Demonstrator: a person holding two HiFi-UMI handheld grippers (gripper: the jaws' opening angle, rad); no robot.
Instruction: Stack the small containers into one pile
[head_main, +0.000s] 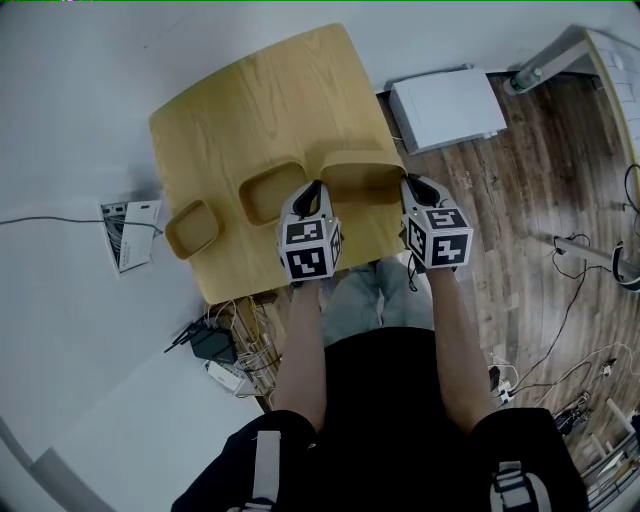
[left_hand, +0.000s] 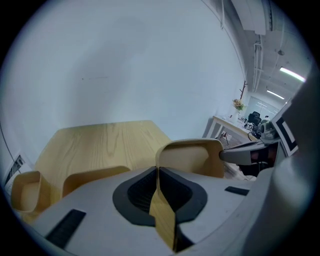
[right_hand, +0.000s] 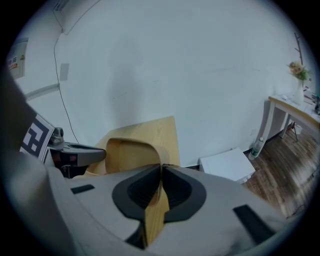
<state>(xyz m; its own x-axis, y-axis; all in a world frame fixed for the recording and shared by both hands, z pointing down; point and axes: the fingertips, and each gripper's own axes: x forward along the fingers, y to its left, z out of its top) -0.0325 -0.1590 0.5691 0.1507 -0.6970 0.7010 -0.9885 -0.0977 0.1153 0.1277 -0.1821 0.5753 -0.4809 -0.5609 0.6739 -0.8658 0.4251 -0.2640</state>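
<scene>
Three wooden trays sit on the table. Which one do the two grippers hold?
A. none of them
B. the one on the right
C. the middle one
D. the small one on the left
B: the left gripper and right gripper each pinch a side wall of the right tray, while the middle tray and small tray stand free.

We find both arms extended forward from the torso, roughly parallel, the left arm and right arm bare below the sleeves. The left gripper and right gripper point away and downward, marker cubes uppermost. The left jaws are clamped on the left wall of one container, the right jaws on its right wall.
</scene>
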